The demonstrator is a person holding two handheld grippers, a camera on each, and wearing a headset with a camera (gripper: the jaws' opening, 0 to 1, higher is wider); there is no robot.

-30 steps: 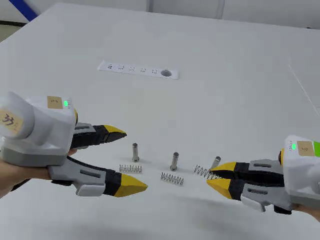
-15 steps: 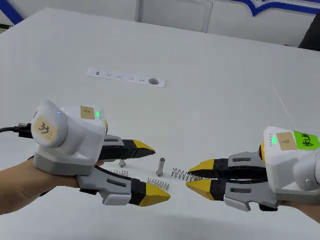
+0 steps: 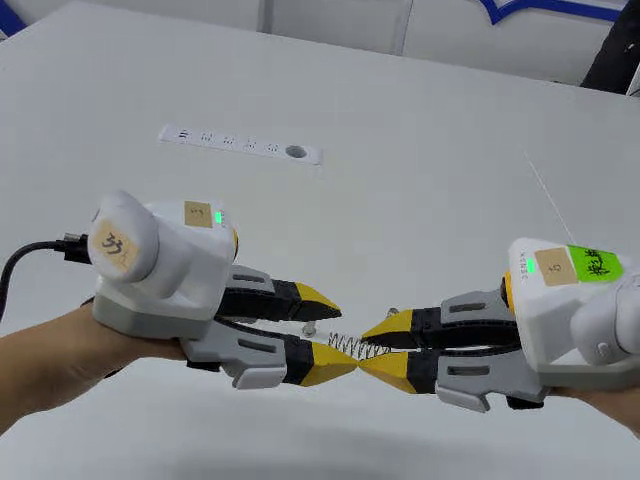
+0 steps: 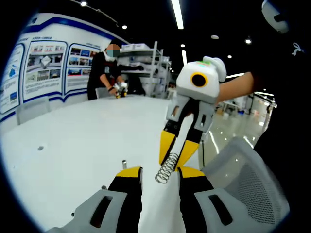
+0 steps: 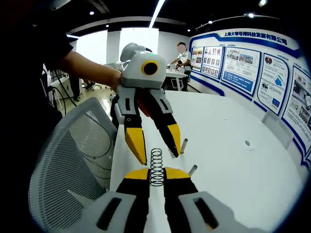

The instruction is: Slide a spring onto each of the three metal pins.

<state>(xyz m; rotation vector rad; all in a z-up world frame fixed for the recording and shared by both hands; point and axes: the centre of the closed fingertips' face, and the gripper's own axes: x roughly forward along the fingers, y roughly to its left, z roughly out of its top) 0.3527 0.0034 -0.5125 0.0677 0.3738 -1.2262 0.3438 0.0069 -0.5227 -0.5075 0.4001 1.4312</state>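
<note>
We see the spring (image 3: 343, 346) held above the counter (image 3: 430, 190), toward its near edge. It lies about level, with its long axis running left to right between the two grippers. One end sits in the right gripper (image 3: 368, 348) and the free end points at the left gripper (image 3: 341, 333).

Behind the spring in the head view, a metal pin (image 3: 309, 328) stands upright on the counter. In the right gripper view we count two pins (image 5: 183, 145) (image 5: 192, 170), both upright and just beyond the spring. A white power strip (image 3: 240, 145) lies well apart from them, toward the far edge. A mesh chair (image 5: 73, 160) stands beside the counter, and a person (image 4: 104, 73) stands at its far end.

The right gripper's jaws are nearly together and pinch the spring's end coils. The left gripper's jaws are spread wide and hold nothing. The spring's free end reaches into the mouth between its yellow tips. We cannot tell whether it touches either one.
</note>
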